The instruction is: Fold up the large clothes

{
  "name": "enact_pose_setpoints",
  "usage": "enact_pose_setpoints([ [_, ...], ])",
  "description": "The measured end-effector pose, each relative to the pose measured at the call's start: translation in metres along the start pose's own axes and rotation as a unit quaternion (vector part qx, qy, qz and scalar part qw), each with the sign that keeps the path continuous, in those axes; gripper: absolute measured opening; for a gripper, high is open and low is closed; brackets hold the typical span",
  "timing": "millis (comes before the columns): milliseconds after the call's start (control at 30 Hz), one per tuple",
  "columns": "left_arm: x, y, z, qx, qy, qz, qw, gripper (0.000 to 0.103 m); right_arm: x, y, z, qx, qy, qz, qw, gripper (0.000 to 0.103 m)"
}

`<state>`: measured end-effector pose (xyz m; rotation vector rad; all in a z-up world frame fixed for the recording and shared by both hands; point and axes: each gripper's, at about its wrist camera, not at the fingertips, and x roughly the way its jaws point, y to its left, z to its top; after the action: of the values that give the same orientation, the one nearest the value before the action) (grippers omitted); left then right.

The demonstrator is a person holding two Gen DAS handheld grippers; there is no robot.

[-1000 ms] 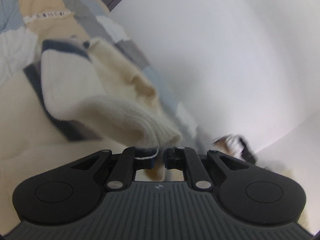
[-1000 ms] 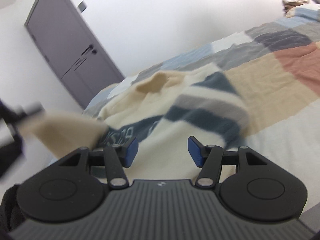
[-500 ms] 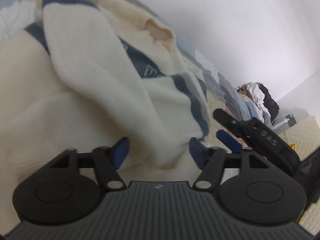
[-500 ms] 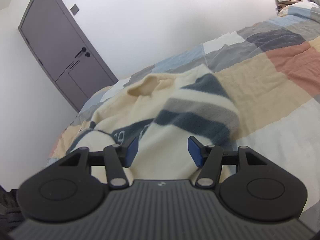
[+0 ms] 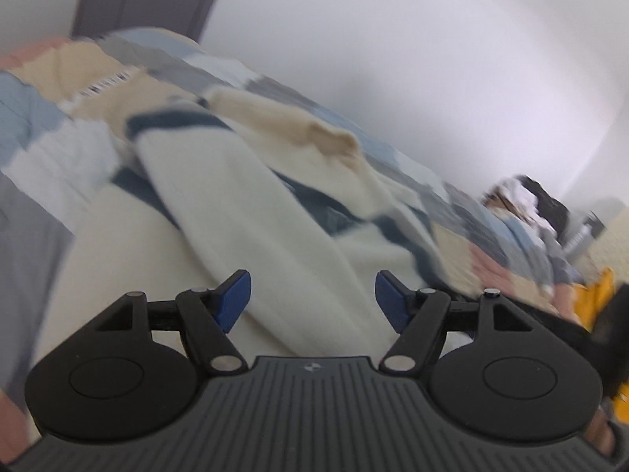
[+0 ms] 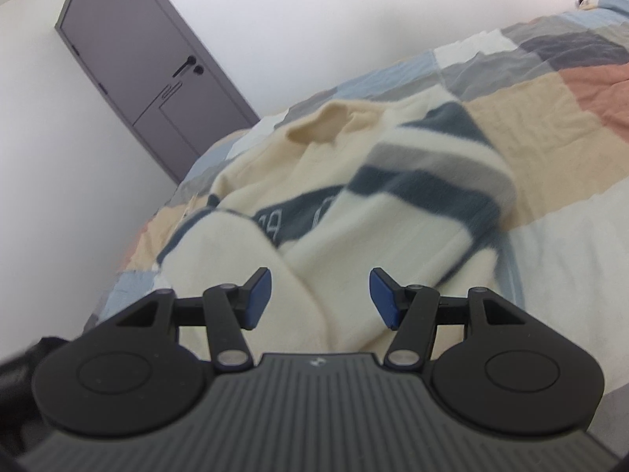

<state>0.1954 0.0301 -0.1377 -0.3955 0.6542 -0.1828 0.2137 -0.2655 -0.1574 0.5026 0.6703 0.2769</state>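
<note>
A cream knit sweater with navy and grey stripes lies on the patchwork bedspread, both sleeves folded in across its body. It also shows in the left wrist view, blurred. My left gripper is open and empty, just above the folded left sleeve. My right gripper is open and empty, above the two sleeve cuffs, which lie side by side.
A grey door stands in the white wall beyond the bed's far corner. A pile of other clothes lies at the far end of the bed. Something yellow shows at the right edge.
My left gripper let go of the sleeve cuff, opened wide and pulled back. The sleeve now lies across the sweater. My right gripper stayed open and drew slightly nearer.
</note>
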Motion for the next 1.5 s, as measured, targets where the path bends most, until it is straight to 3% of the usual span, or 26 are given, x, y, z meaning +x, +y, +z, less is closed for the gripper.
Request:
enact_pose_setpoints([
  [167, 0.023, 0.042, 0.005, -0.048, 0.009, 0.02, 0.9986, 0.074, 0.011, 0.004, -0.004, 0.005, 0.024, 0.017, 1.0, 0.06],
  [267, 0.037, 0.064, 0.003, -0.075, 0.029, 0.016, 0.9966, 0.074, 0.022, 0.009, -0.005, 0.005, 0.029, 0.019, 0.999, 0.075],
  [333, 0.048, 0.074, 0.001, -0.083, 0.043, 0.018, 0.9954, 0.074, 0.032, 0.012, -0.005, 0.0, 0.036, 0.013, 0.999, 0.075],
  [600, 0.076, 0.08, -0.003, -0.057, 0.068, 0.033, 0.9955, 0.074, 0.06, 0.012, -0.009, -0.02, 0.056, -0.012, 0.998, 0.074],
  [700, 0.075, 0.082, -0.003, -0.06, 0.067, 0.029, 0.9955, 0.074, 0.068, 0.014, -0.013, -0.025, 0.074, 0.006, 0.997, 0.073],
  [967, 0.064, 0.088, -0.001, -0.096, 0.073, 0.015, 0.9926, 0.074, 0.067, 0.026, -0.015, -0.087, 0.089, -0.001, 0.992, 0.011],
  [1133, 0.047, 0.092, -0.001, -0.109, 0.062, 0.006, 0.992, 0.074, 0.037, 0.036, 0.0, -0.123, 0.027, -0.013, 0.992, 0.009],
  [1300, 0.031, 0.089, -0.002, -0.103, 0.049, 0.004, 0.9935, 0.074, 0.016, 0.025, 0.019, -0.112, -0.033, -0.068, 0.991, 0.009],
  [1400, 0.028, 0.09, -0.001, -0.097, 0.045, 0.009, 0.9942, 0.074, 0.019, 0.007, 0.025, -0.09, -0.044, -0.121, 0.988, 0.009],
  [1500, 0.03, 0.096, -0.001, -0.108, 0.05, 0.016, 0.9928, 0.074, 0.035, -0.01, 0.022, -0.066, -0.015, -0.156, 0.985, 0.009],
])
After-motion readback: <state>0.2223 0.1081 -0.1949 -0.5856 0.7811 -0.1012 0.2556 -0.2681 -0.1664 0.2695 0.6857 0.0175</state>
